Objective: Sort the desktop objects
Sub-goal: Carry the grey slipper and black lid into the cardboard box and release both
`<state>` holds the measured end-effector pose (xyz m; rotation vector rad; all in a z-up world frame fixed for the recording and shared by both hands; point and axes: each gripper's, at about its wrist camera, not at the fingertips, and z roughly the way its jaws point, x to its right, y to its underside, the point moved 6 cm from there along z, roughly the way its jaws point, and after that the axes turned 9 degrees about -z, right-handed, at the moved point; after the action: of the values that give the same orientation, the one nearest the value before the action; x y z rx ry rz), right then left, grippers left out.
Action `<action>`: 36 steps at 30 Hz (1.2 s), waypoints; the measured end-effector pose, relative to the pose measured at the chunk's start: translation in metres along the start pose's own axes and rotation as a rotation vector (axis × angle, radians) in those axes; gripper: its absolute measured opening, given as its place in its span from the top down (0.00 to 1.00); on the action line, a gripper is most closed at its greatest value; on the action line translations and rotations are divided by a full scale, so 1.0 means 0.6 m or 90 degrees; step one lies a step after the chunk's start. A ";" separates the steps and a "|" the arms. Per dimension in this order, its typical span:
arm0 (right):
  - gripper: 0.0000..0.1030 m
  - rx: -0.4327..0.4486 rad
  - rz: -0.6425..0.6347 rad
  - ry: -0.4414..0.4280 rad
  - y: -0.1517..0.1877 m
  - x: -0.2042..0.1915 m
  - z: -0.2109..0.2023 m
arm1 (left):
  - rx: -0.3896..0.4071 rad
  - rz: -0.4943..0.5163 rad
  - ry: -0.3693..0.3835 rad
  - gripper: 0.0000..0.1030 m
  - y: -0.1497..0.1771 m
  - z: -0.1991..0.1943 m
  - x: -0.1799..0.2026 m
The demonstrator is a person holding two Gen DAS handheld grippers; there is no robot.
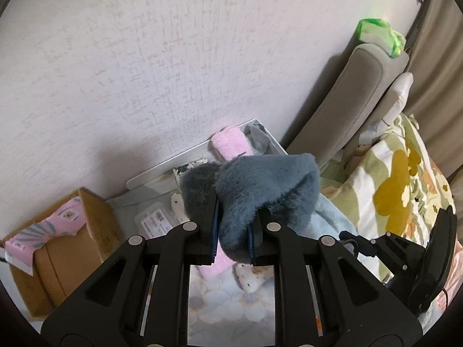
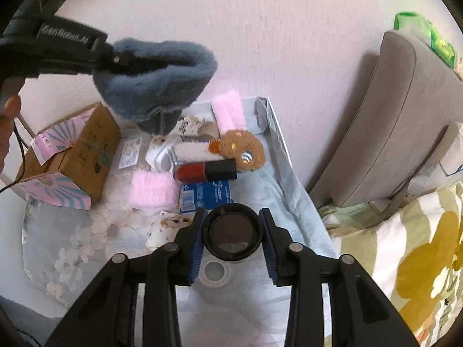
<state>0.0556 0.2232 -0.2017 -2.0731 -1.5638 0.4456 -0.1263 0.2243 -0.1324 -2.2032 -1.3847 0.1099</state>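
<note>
Over cluttered bedding, left hand-held gripper (image 1: 233, 231) pinches grey plush (image 1: 260, 190); right (image 2: 233, 241) clamps black lens (image 2: 233, 235).

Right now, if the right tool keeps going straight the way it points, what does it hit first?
The right tool, shut on a round black lens, would likely meet the blue packet first, then the red and black box. Depth is unclear, so it might pass above them.
</note>
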 end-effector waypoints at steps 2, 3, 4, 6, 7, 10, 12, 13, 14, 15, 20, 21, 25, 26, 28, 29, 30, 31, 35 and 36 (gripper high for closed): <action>0.68 0.005 0.001 -0.004 -0.005 -0.001 -0.014 | 0.007 0.002 0.003 0.87 0.001 -0.015 -0.001; 0.68 0.007 0.002 -0.006 -0.007 -0.003 -0.020 | 0.013 0.002 0.004 0.87 0.002 -0.025 -0.001; 0.68 0.012 0.000 -0.008 -0.011 -0.006 -0.028 | 0.019 0.001 0.005 0.87 0.005 -0.031 -0.003; 0.68 0.034 -0.011 -0.006 -0.021 -0.013 -0.047 | 0.039 -0.005 0.003 0.87 0.006 -0.056 -0.013; 0.68 0.043 -0.019 -0.004 -0.026 -0.019 -0.057 | 0.044 -0.007 0.001 0.87 0.005 -0.064 -0.019; 0.68 0.060 -0.036 -0.002 -0.045 -0.036 -0.080 | 0.062 -0.022 -0.007 0.87 0.005 -0.098 -0.042; 0.68 0.068 -0.039 -0.009 -0.055 -0.046 -0.088 | 0.074 -0.036 -0.010 0.87 0.006 -0.121 -0.063; 0.68 0.071 -0.041 -0.016 -0.062 -0.052 -0.092 | 0.080 -0.041 -0.013 0.87 0.006 -0.131 -0.073; 0.68 0.075 -0.044 -0.021 -0.069 -0.057 -0.095 | 0.086 -0.044 -0.016 0.87 0.005 -0.139 -0.080; 0.68 0.077 -0.046 -0.025 -0.075 -0.062 -0.097 | 0.096 -0.051 -0.022 0.87 0.005 -0.151 -0.092; 0.68 0.094 -0.069 -0.058 -0.117 -0.101 -0.110 | 0.128 -0.092 -0.041 0.87 0.012 -0.200 -0.157; 0.68 0.096 -0.079 -0.062 -0.125 -0.109 -0.111 | 0.134 -0.101 -0.048 0.87 0.015 -0.210 -0.174; 0.68 0.092 -0.118 -0.103 -0.171 -0.155 -0.114 | 0.152 -0.138 -0.073 0.87 0.028 -0.240 -0.234; 0.68 0.091 -0.126 -0.108 -0.180 -0.167 -0.114 | 0.157 -0.148 -0.079 0.87 0.033 -0.247 -0.249; 0.68 0.088 -0.151 -0.120 -0.204 -0.198 -0.107 | 0.162 -0.170 -0.093 0.87 0.043 -0.255 -0.278; 0.68 0.084 -0.160 -0.128 -0.212 -0.212 -0.103 | 0.162 -0.183 -0.099 0.87 0.050 -0.257 -0.296; 0.68 0.082 -0.166 -0.137 -0.219 -0.225 -0.100 | 0.161 -0.192 -0.102 0.87 0.056 -0.260 -0.310; 0.68 0.079 -0.171 -0.152 -0.227 -0.242 -0.094 | 0.160 -0.201 -0.108 0.87 0.064 -0.262 -0.326; 0.68 0.053 -0.207 -0.209 -0.256 -0.314 -0.064 | 0.149 -0.228 -0.139 0.87 0.086 -0.261 -0.378; 0.68 0.046 -0.214 -0.221 -0.261 -0.331 -0.056 | 0.144 -0.236 -0.149 0.87 0.093 -0.261 -0.395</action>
<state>-0.1072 0.0602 -0.0925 -1.6958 -2.0180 0.7521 -0.1398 -0.0587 -0.0738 -1.7605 -1.7896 0.3790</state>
